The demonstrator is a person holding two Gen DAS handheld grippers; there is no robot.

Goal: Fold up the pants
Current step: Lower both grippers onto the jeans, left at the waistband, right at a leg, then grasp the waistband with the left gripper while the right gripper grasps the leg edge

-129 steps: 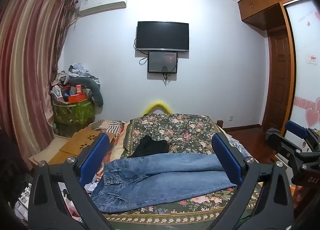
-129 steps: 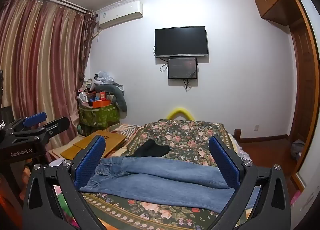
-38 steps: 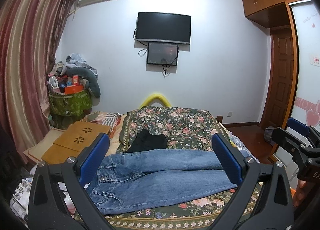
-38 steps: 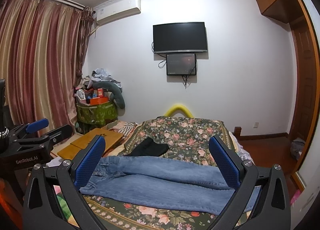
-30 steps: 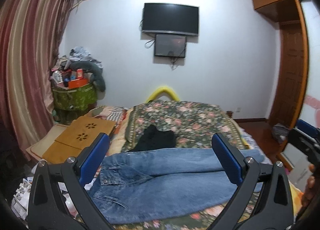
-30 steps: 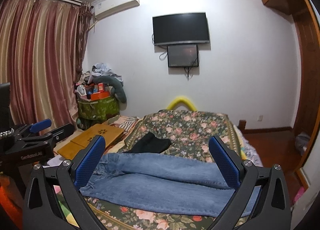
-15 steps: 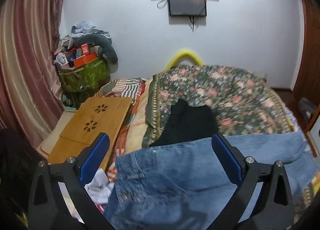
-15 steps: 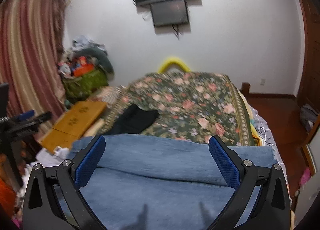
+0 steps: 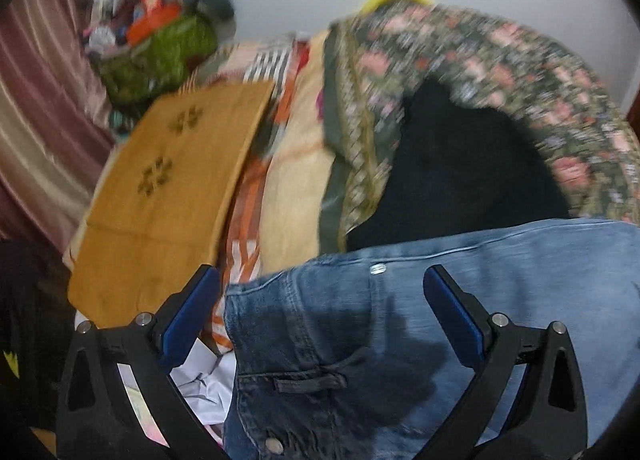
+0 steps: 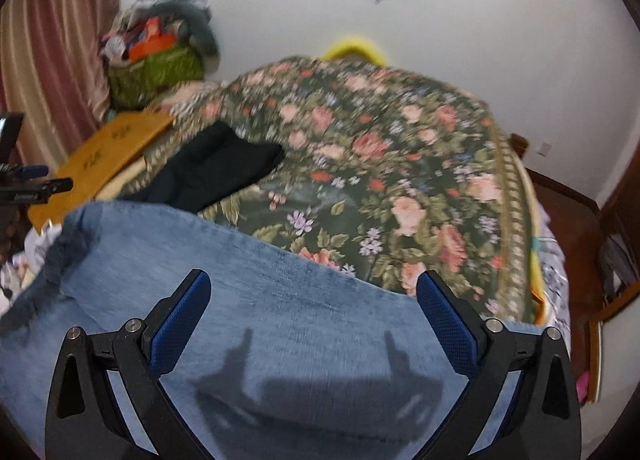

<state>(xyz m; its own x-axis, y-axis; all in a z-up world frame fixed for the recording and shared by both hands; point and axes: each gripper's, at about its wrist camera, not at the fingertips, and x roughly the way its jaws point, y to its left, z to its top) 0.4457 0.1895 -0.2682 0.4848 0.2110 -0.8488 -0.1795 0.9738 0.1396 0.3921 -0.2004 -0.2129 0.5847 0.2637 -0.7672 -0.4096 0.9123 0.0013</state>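
Note:
Blue jeans [image 9: 500, 292] lie flat across the near end of the bed. My left gripper [image 9: 320, 284] is open, just above the waistband end with its button and belt loop. My right gripper [image 10: 312, 288] is open, low over the leg part of the jeans [image 10: 280, 308], and casts a shadow on the denim. Neither gripper holds anything. The left gripper also shows at the left edge of the right wrist view [image 10: 36, 184].
The bed has a floral cover [image 10: 380, 148] with a black garment [image 10: 216, 172] lying on it beyond the jeans. A wooden lap desk [image 9: 168, 188] lies to the left. A green basket of clutter [image 10: 156, 68] and a curtain [image 9: 36, 100] stand at far left.
Both grippers have dropped and tilted down toward the jeans, from a high view of the room to close over the denim. Both stay open.

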